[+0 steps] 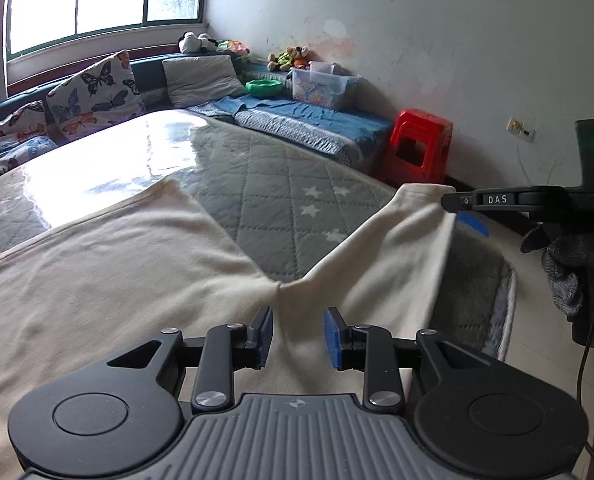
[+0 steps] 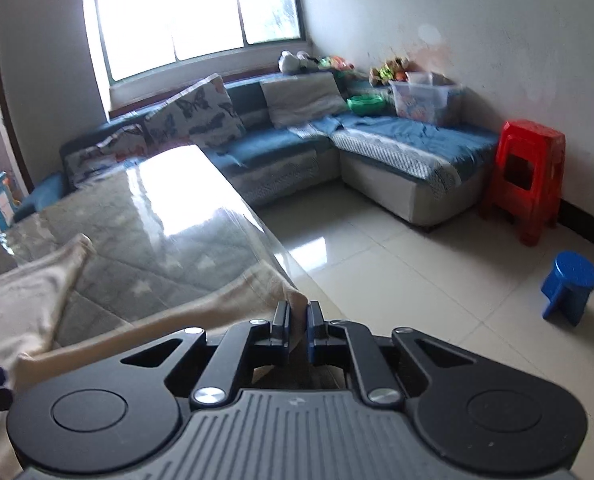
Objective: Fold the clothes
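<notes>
Listing what I see from both wrist cameras:

- Cream-coloured soft cotton garment (image 1: pixel 109 280): spread over the near part of the worktop, with two flat panels meeting at a puckered seam just ahead of my left gripper; one panel rises toward the right, where its corner is lifted off the surface
- Worktop (image 1: pixel 257 168), covered with a grey quilted star-patterned cloth under a glossy clear sheet: carries the garment; window glare lies across its far half
- Left gripper (image 1: pixel 299 336): its blue-padded fingers (image 1: pixel 335 338) stand partly spread on either side of a raised fold of the cream fabric; I cannot tell whether the pads press on it
- Right gripper (image 2: pixel 297 326): fingers pressed together, pinching the garment's corner (image 2: pixel 297 300) at the worktop's right edge; in the left view the same gripper (image 1: pixel 451 200) comes in from the right, held by a grey knitted glove (image 1: pixel 569 276)
- Red plastic stool (image 2: pixel 529 176): against the wall, beside the blue corner sofa (image 2: pixel 377 136)
- Small blue plastic stool (image 2: pixel 569 280): on the pale tiled floor (image 2: pixel 397 264), well apart from the worktop
</notes>
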`<state>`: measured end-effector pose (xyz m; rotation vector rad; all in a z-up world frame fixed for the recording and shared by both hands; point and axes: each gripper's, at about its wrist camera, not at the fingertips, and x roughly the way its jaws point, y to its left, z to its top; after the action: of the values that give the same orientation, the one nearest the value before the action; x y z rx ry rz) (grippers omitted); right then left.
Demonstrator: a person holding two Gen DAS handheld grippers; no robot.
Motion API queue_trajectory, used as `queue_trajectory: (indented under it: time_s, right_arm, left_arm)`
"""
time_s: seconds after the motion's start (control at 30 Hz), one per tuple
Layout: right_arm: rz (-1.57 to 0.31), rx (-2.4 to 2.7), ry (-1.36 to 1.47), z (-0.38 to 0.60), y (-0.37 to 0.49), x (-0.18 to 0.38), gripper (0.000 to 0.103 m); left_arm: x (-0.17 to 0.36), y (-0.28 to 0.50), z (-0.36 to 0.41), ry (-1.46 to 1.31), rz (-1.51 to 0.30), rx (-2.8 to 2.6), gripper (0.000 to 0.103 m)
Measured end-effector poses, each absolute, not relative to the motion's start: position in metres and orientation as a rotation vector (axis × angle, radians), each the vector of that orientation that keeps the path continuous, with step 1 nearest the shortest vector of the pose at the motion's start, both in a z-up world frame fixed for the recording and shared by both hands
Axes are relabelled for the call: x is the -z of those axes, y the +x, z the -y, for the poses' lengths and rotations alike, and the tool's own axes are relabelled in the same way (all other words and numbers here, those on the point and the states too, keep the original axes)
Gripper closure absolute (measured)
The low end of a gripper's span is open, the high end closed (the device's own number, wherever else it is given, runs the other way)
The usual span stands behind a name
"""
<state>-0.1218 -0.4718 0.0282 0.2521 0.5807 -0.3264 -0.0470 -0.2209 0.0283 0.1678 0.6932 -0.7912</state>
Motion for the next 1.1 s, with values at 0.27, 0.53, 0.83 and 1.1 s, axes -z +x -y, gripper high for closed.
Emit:
queue_trajectory:
  time_s: [0.27, 0.53, 0.83, 1.1]
  right_arm:
    - [-0.509, 0.296, 0.256, 0.464, -0.135, -0.059, 0.096]
    - [-0.424, 0.213, 0.222, 0.441, -0.151, -0.103, 0.096]
    - [-0.366, -0.024, 0.112, 0.372, -0.141, -0.154, 0.096]
    - [-0.399, -0.330, -0.029, 0.263, -0.109, -0.172, 0.096]
  left_arm:
    - [-0.014, -0.026, 0.233, 0.094, -0.735, 0.798, 0.062]
    - [-0.030, -0.039, 0.201, 0.035, -0.695, 0.786, 0.061]
    - [-0.038, -0.071, 0.114, 0.042, -0.661, 0.643, 0.061]
    - [-0.031, -0.094, 0.046, -0.013, -0.660, 0.508, 0.060]
